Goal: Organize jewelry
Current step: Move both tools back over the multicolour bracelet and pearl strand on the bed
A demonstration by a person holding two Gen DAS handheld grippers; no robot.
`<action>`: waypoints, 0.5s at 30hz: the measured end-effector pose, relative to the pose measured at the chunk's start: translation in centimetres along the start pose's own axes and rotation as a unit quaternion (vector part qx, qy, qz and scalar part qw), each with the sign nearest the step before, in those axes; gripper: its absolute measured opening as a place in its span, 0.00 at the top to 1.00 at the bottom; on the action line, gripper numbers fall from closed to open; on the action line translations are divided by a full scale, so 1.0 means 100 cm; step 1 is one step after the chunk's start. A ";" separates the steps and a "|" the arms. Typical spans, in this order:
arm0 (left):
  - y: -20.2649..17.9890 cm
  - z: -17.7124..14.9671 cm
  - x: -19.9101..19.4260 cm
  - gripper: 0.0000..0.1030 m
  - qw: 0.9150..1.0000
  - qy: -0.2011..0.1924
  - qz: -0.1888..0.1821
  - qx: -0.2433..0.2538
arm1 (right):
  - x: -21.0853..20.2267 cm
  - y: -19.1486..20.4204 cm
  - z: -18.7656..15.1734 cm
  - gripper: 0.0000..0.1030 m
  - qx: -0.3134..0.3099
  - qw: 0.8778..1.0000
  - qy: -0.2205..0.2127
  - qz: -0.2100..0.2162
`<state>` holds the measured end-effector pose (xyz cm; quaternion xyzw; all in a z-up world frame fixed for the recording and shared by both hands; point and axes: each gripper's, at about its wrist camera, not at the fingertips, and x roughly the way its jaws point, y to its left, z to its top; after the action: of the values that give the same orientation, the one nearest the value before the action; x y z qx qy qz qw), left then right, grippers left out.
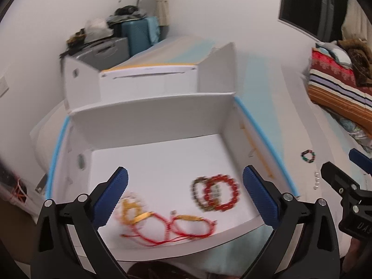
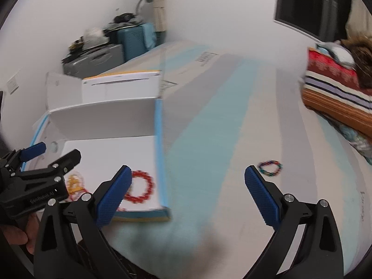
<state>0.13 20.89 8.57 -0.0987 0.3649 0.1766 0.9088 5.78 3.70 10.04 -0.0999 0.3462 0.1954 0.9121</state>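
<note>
Left gripper [image 1: 185, 197]: jaws wide apart, nothing between the pads, poised over the near half of the open white box [image 1: 153, 109]. Beneath it on the box floor lie the red bead bracelet [image 1: 222, 193], overlapping a darker beaded one [image 1: 197, 191] on its left, and red cord bracelets [image 1: 172, 229] strung left to right along the near wall.

Right gripper [image 2: 187, 194]: jaws wide apart, empty, above the white surface [image 2: 290, 116] right of the box. A multicoloured bracelet [image 2: 270, 168] lies flat just beyond its right finger; orientation unclear through blur.
</note>
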 end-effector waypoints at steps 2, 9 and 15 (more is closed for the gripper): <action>-0.022 0.004 0.005 0.06 1.000 0.001 -0.012 0.010 | 0.000 -0.019 -0.004 0.09 0.010 1.000 0.001 -0.010; -0.100 0.012 0.022 0.06 0.998 0.005 -0.056 0.040 | 0.012 -0.099 -0.028 0.09 0.059 0.997 0.021 -0.045; -0.168 0.015 0.046 0.06 0.993 0.019 -0.085 0.079 | 0.026 -0.151 -0.048 0.09 0.083 0.993 0.038 -0.072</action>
<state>10.73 7.09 7.24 -0.0600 0.3851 0.0676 0.9184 11.13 -10.70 5.42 -0.0559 0.3872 0.0960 0.9153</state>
